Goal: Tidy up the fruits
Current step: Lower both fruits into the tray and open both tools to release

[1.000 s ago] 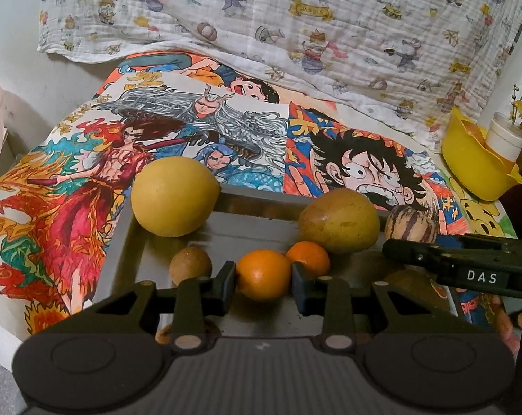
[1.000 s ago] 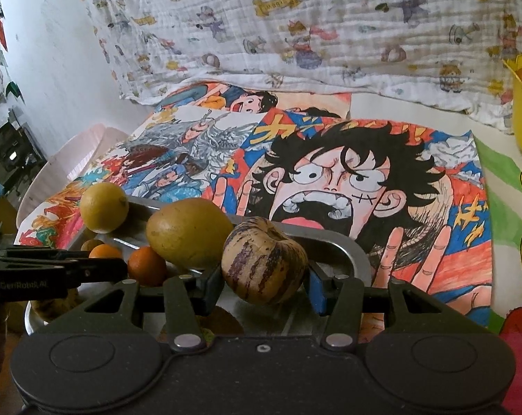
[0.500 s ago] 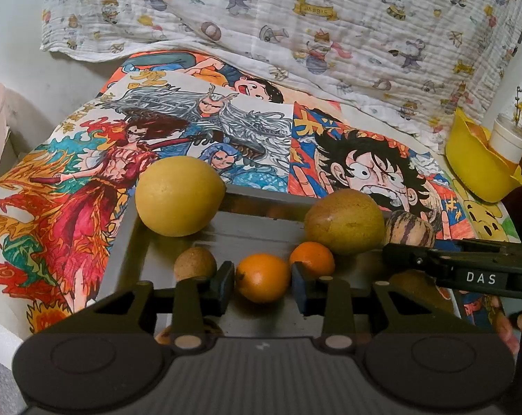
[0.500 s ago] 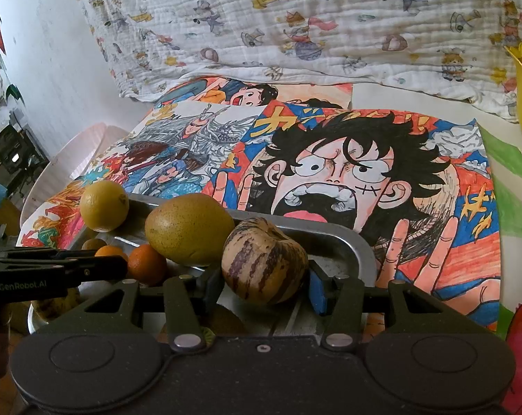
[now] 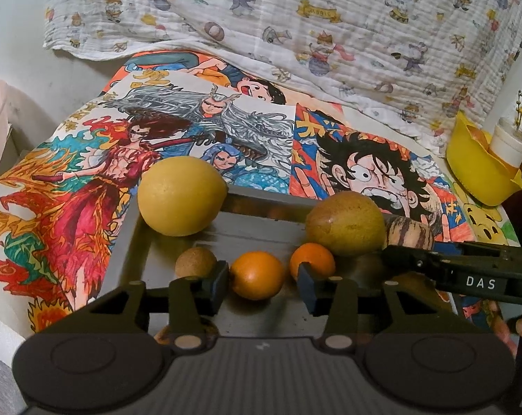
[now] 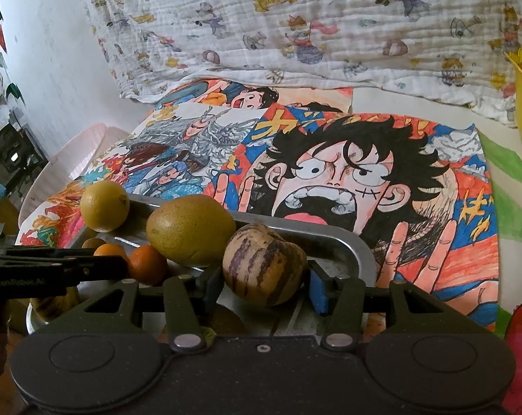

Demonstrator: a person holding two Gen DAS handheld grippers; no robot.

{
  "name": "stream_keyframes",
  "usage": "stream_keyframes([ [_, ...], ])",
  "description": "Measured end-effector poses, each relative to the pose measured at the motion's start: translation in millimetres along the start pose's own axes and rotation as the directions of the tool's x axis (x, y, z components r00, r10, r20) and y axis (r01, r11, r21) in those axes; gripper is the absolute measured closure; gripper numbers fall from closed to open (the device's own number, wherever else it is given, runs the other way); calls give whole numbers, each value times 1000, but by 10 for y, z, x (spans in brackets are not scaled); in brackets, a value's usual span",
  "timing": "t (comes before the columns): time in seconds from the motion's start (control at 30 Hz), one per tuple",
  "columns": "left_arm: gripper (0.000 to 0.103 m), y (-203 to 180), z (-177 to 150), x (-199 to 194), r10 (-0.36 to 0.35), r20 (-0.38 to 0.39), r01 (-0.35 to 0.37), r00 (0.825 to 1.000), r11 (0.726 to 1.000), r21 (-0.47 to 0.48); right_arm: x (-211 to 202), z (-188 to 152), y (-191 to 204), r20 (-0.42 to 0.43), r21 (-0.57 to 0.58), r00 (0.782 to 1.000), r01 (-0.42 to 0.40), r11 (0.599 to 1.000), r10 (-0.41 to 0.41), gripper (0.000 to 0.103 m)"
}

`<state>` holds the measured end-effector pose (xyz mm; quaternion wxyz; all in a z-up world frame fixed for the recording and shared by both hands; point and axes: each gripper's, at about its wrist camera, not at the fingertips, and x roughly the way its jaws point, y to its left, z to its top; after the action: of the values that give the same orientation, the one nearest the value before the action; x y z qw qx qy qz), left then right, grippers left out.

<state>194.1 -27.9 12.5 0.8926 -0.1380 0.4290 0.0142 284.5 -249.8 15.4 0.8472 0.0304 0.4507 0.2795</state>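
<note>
A grey metal tray holds the fruit. In the left wrist view my left gripper is open around an orange, with a gap on its right side. A second orange, a small brown fruit, a yellow lemon and a green-yellow mango lie around it. In the right wrist view my right gripper sits around a striped pepino melon at the tray's right end; the right pad stands just off it.
Cartoon drawings cover the table under the tray. A yellow bowl with a white cup stands at the far right. A printed cloth hangs at the back. A kiwi lies under my right gripper.
My left gripper's jaws have spread wider around the orange. My right gripper's jaws have also spread a little around the striped melon. Both cameras drifted slightly.
</note>
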Motion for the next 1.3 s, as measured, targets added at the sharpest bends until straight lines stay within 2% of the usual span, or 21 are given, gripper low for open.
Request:
stream_keyframes([
  [0.23,44,-26,-5,-52,-5,10,5,1000,1000,0,-81,-8,-2,27,4,1000,3,1000,-3,44],
  [0.73,16,-54,20,-280,-9,77,9,997,1000,2,-284,-74,14,88,26,996,11,1000,-13,22],
  [0.9,3,-27,39,-360,6,107,-4,994,1000,-19,-345,-90,25,108,13,993,39,999,-40,14],
  [1.17,1,49,48,-454,53,139,-47,989,998,-48,-467,-133,82,155,1,986,64,998,-63,3],
  [1.3,1,72,5,-516,85,155,-80,984,996,-43,-538,-166,121,169,11,984,59,998,-60,2],
])
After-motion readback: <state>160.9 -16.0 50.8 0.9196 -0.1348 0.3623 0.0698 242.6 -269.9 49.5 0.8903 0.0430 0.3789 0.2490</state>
